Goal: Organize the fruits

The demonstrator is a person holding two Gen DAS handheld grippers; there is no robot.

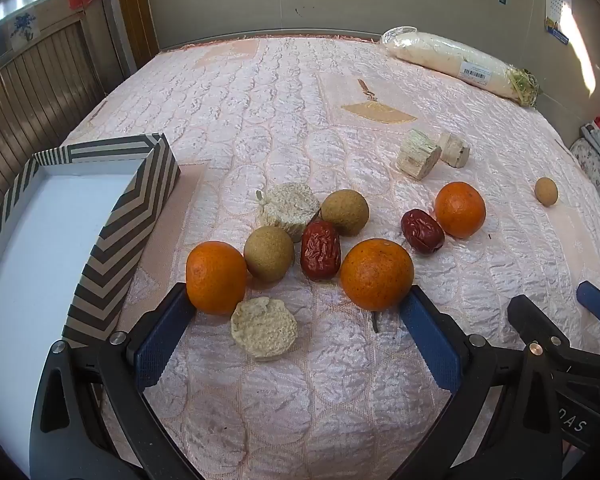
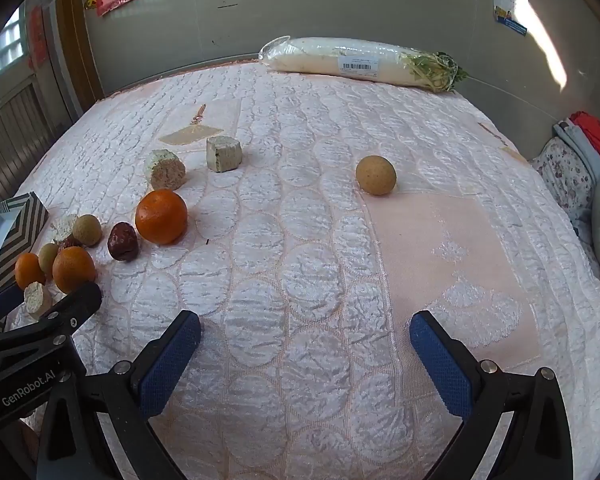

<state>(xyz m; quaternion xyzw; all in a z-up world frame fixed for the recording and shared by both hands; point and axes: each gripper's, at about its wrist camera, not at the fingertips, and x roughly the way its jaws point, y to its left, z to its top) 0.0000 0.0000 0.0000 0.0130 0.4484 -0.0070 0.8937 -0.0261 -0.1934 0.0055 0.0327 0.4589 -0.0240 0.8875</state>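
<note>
In the left wrist view my left gripper (image 1: 296,300) is open and empty, low over the pink quilted cloth. A pale cut chunk (image 1: 264,333) lies between its fingers. An orange (image 1: 216,277) sits at the left fingertip and another orange (image 1: 377,274) at the right fingertip. Beyond lie two brown round fruits (image 1: 269,253) (image 1: 345,212), a red date (image 1: 320,250), a second date (image 1: 422,231) and a third orange (image 1: 460,209). In the right wrist view my right gripper (image 2: 305,326) is open and empty; a lone brown fruit (image 2: 375,175) lies ahead of it.
A striped box (image 1: 120,236) with a white inside stands at the left. Pale cut chunks (image 1: 418,154) lie further back. A wrapped white radish (image 2: 356,60) lies along the far edge by the wall. Folded clothes (image 2: 580,160) sit at the right.
</note>
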